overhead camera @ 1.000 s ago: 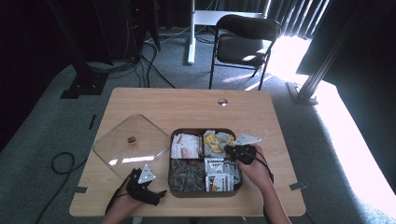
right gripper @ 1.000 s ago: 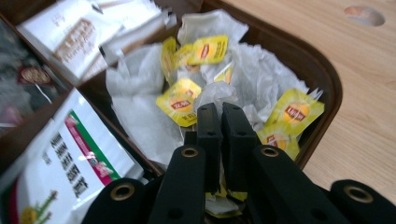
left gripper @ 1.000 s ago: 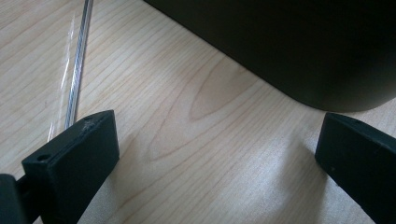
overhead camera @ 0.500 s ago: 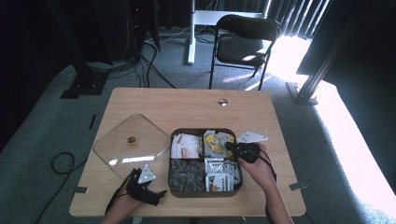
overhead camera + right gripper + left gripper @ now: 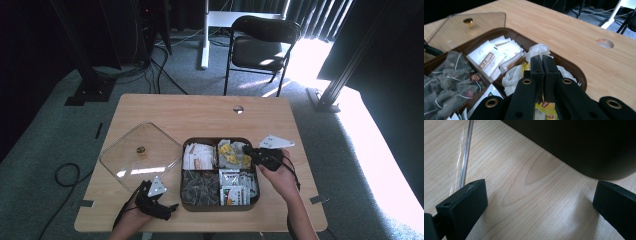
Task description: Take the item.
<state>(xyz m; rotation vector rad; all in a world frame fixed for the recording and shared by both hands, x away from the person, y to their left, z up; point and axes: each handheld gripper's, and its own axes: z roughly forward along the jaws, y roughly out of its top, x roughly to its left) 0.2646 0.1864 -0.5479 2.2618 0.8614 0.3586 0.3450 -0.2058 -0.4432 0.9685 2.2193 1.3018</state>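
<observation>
A brown four-part tray (image 5: 220,206) of tea bags sits at the table's front. My right gripper (image 5: 251,154) hovers over its far right compartment. In the right gripper view the right gripper (image 5: 542,58) is shut, and it appears to pinch a white and yellow sachet (image 5: 537,50) whose crumpled white end pokes past the tips. My left gripper (image 5: 167,207) lies on the table left of the tray. The left gripper (image 5: 541,192) is open, nothing between its jaws, facing the tray's dark wall (image 5: 586,145).
The clear lid (image 5: 135,155) with a gold knob (image 5: 141,149) lies flat left of the tray; its edge (image 5: 465,157) is near my left jaw. White sachets (image 5: 489,58) and mesh tea bags (image 5: 446,77) fill the left compartments. A cable hole (image 5: 238,108) lies beyond the tray.
My right hand has lifted a little above the tray's far right compartment, jaws staying shut. The left hand and the lid have not moved.
</observation>
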